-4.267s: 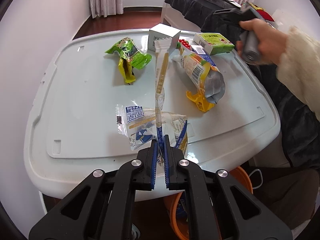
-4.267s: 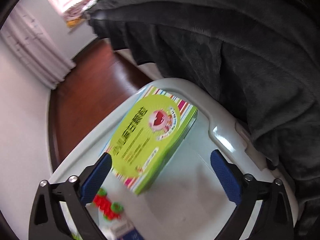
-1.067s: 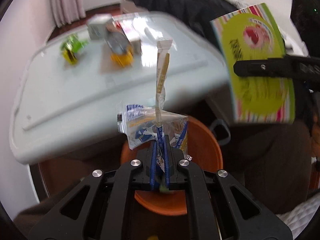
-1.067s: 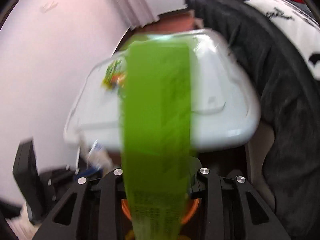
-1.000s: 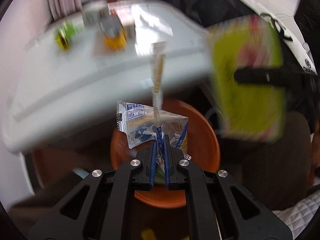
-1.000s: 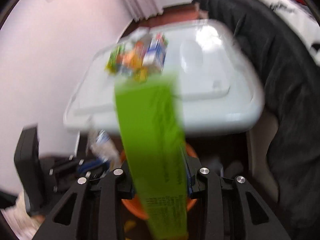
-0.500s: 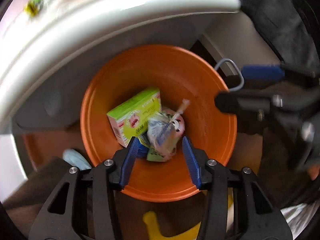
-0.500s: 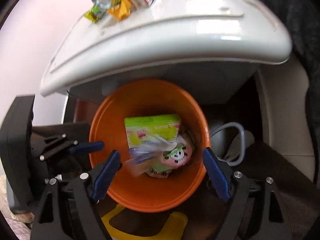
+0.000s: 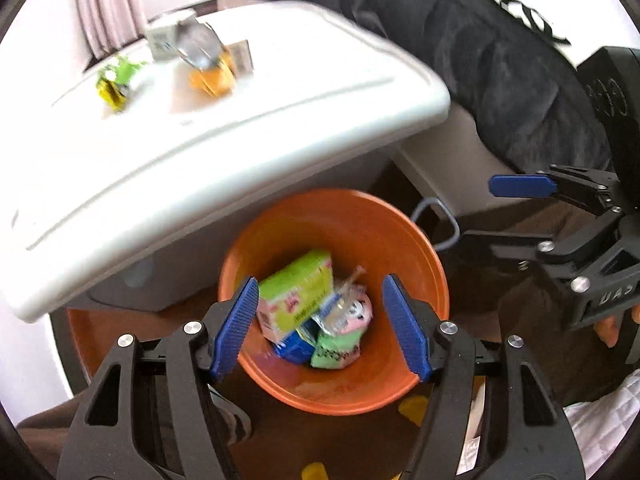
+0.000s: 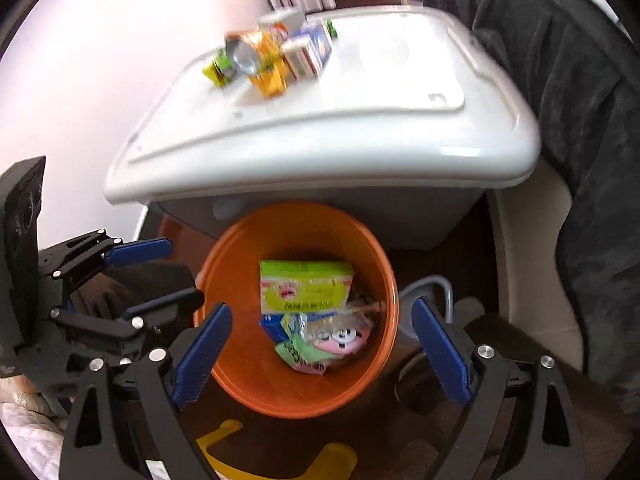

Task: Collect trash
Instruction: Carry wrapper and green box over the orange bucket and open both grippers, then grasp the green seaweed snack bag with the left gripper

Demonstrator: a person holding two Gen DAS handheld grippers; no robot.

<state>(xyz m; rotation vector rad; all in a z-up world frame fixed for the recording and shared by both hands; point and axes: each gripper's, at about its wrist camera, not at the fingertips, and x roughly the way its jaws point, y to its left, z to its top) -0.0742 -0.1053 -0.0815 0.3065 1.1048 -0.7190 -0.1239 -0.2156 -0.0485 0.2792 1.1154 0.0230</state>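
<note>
An orange bin [image 9: 400, 240] stands on the floor under the white table's front edge; it also shows in the right wrist view [image 10: 240, 360]. Inside lie a green box [image 9: 298, 288] [image 10: 306, 288], a clear wrapper with a straw [image 9: 344, 300] [image 10: 336, 322], and other packets. My left gripper [image 9: 322, 326] is open and empty above the bin. My right gripper [image 10: 320, 352] is open and empty above it too. More trash stays on the table: a green wrapper [image 9: 116, 80] and a yellow-and-silver bag [image 9: 208, 64] [image 10: 260, 60].
The white table [image 9: 280, 92] [image 10: 360, 120] overhangs the bin. A black blanket [image 9: 500, 60] [image 10: 580, 100] drapes at the right. Small cartons [image 10: 308, 50] sit at the table's far end. A grey cable loop [image 10: 436, 284] lies beside the bin. Yellow shapes [image 10: 224, 436] lie on the dark floor.
Both grippers carried their trash over the bin and opened. The green box and the wrapper with straw now lie in the bin. Both jaws have widened further since half a second ago.
</note>
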